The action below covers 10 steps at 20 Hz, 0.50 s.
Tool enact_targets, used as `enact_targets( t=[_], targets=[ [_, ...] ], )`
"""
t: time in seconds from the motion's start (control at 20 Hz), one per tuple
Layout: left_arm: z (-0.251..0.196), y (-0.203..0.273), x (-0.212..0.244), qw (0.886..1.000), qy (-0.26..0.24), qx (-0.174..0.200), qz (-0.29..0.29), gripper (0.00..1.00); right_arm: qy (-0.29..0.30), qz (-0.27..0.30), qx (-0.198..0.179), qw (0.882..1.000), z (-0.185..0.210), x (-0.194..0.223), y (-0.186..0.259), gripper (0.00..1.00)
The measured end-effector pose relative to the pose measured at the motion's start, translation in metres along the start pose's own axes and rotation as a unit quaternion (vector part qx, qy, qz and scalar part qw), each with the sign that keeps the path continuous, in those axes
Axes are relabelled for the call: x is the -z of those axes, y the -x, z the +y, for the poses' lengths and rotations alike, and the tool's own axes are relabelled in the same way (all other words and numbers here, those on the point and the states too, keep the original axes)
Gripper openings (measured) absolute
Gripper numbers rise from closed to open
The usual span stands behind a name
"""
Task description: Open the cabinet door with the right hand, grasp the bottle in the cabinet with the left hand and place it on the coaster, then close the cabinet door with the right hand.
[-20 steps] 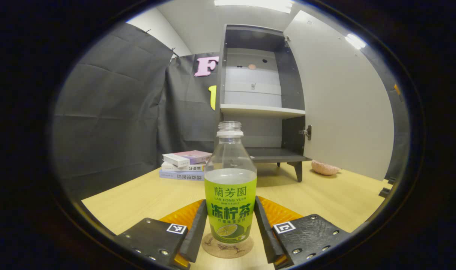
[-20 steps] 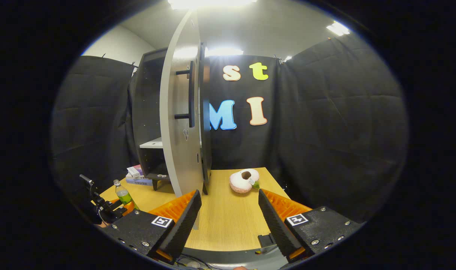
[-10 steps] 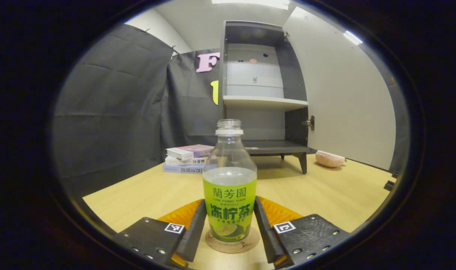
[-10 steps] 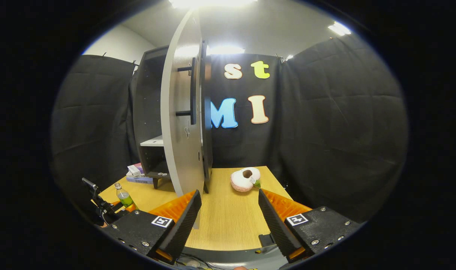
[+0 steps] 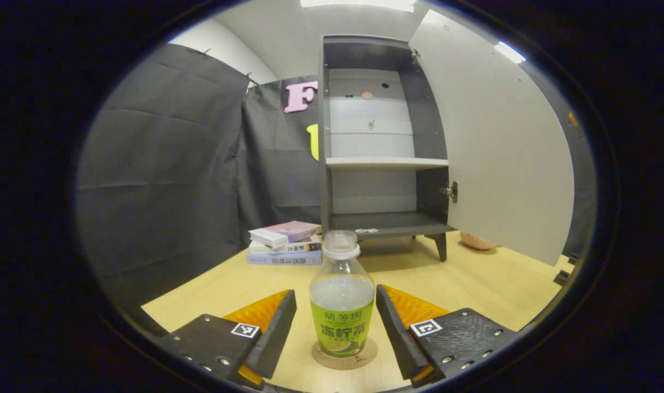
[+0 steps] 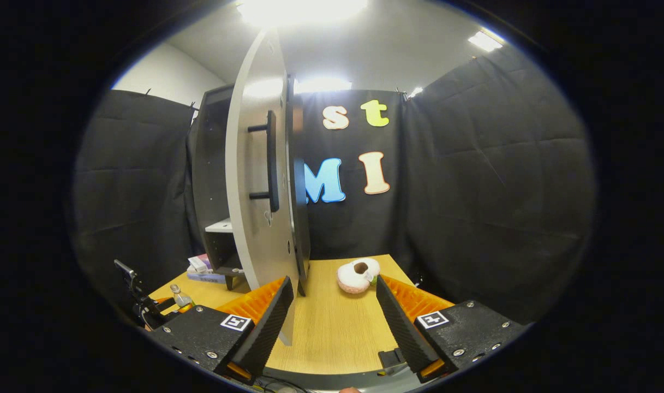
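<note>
Table [image 5: 473, 284]: bottle [image 5: 341, 305] upright on coaster [image 5: 364, 355], left claw [image 5: 336, 327] open; cab. door [image 5: 501, 147] prob. wide open.

Black cloth walls [image 6: 473, 180], white ceiling lights [image 6: 299, 8], wooden table [image 5: 473, 284]

Both the left gripper [image 5: 336, 322] and right gripper [image 6: 334, 311] hold their fingers spread.

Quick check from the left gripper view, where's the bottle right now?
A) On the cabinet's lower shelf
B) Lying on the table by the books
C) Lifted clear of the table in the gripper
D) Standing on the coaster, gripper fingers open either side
D: the bottle stands upright on the coaster, with the left gripper open and its fingers apart from it.
</note>
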<state>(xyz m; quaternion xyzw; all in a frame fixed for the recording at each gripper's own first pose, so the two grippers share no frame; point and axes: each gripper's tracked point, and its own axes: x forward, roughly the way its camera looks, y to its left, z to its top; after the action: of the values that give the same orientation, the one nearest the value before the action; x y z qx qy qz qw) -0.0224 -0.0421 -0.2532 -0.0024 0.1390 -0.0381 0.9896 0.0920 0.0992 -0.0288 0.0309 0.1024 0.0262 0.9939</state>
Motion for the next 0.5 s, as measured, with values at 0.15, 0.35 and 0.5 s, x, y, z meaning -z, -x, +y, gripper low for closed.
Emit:
enact_targets(
  t=[0.15, 0.35, 0.5],
  targets=[
    [0.006, 0.014, -0.034, 1.0, -0.004, -0.002, -0.014, 0.84, -0.017, -0.025, 0.003, 1.0, -0.008, -0.022, -0.005, 0.94],
    [0.013, 0.041, -0.079, 0.999, 0.002, -0.012, -0.032, 0.84, -0.035, -0.052, 0.006, 0.998, -0.013, -0.052, -0.02, 0.94],
    [0.018, 0.056, -0.105, 0.999, 0.014, -0.016, -0.037, 0.86, -0.037, -0.061, 0.018, 0.997, -0.015, -0.069, -0.031, 0.94]
  ],
)
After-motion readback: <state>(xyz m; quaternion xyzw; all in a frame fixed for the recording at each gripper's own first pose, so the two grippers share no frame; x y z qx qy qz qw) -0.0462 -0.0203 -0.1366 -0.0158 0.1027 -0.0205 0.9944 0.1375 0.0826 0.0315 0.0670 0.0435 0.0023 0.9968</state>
